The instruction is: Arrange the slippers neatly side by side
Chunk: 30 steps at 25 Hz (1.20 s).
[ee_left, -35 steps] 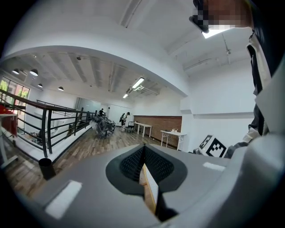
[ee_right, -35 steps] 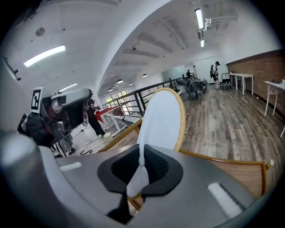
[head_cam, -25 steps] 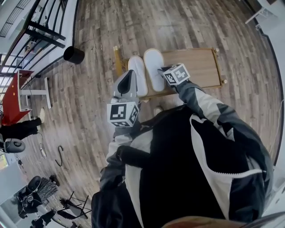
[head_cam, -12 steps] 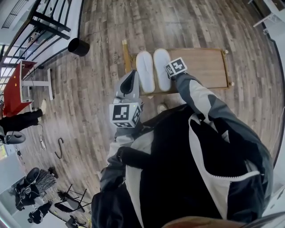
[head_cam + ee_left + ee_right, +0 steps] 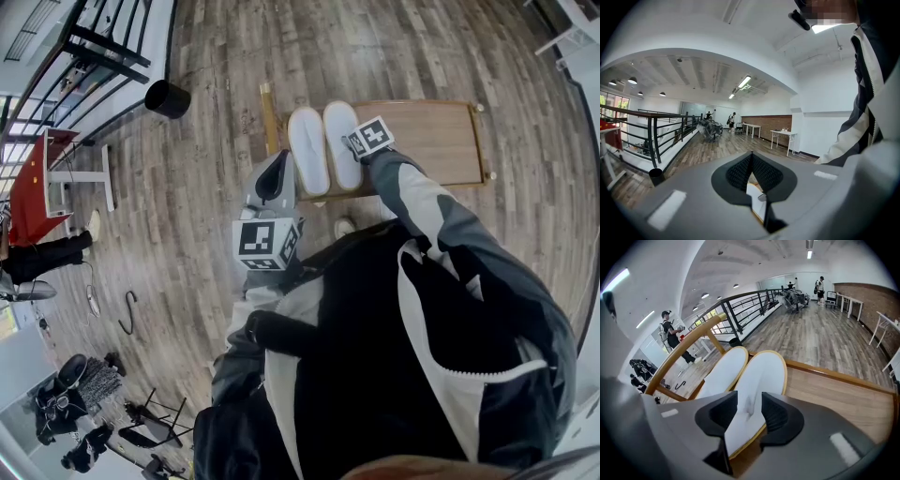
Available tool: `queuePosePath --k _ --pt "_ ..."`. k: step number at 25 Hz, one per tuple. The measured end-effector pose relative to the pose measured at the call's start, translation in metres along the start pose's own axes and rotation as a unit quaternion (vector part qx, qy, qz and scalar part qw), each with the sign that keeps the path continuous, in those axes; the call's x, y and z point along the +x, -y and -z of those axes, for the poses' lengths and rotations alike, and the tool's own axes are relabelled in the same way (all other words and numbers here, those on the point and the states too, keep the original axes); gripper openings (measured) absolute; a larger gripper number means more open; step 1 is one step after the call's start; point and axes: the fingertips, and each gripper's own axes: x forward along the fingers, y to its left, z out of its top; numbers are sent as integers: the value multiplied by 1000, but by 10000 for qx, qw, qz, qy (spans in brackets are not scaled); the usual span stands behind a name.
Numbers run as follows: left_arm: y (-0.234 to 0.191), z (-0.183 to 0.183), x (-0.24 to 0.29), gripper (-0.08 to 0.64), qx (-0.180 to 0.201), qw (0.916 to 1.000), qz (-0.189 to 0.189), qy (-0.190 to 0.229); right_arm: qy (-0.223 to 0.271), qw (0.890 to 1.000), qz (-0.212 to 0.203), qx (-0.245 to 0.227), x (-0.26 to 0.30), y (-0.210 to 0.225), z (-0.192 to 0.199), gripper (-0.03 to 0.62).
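We take this to be the letting-go that ends the placing step. The right tongs (image 5: 749, 414) have just been opening, and their jaws now stand apart on either side of the right slipper's (image 5: 759, 373) heel, with the pads seemingly not pressing it. That slipper runs straight out ahead of these tongs on the bench (image 5: 825, 392). The left slipper (image 5: 723, 369) lies just beside it on the tongs' left, edges touching or nearly so and toes about level. The left tongs (image 5: 751, 168) are closed on nothing and point away over the room. Next, we judge, the right tongs should draw straight back off the heel without dragging it, and then we check that the pair sits even.
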Motion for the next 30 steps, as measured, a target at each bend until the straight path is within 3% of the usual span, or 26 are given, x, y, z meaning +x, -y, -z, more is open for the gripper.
queuePosePath --k 5,10,11,16,21,26,30 --pt "3 -3 4 18 -21 9999 112 54 293 9994 -162 104 -17 -6 -9 155" --pt "2 1 19 18 -289 9992 261 66 1230 9906 -579 122 -63 -34 -49 35" --pt "4 -1 24 18 -312 9990 311 83 1492 9868 -624 33 -80 -40 -61 7" --pt "24 -18 46 18 -306 9969 684 237 2862 9539 -643 -629 -189 -68 -115 4" --pt "38 -33 66 18 -264 9947 928 350 3647 9233 -412 -1136 -284 -82 -129 3" --pt "62 -48 76 18 -53 9923 1156 444 3949 9099 -10 -1274 -338 -78 -111 3" --pt "74 -53 79 18 140 9908 1257 478 3957 9094 117 -1278 -344 -73 -96 2"
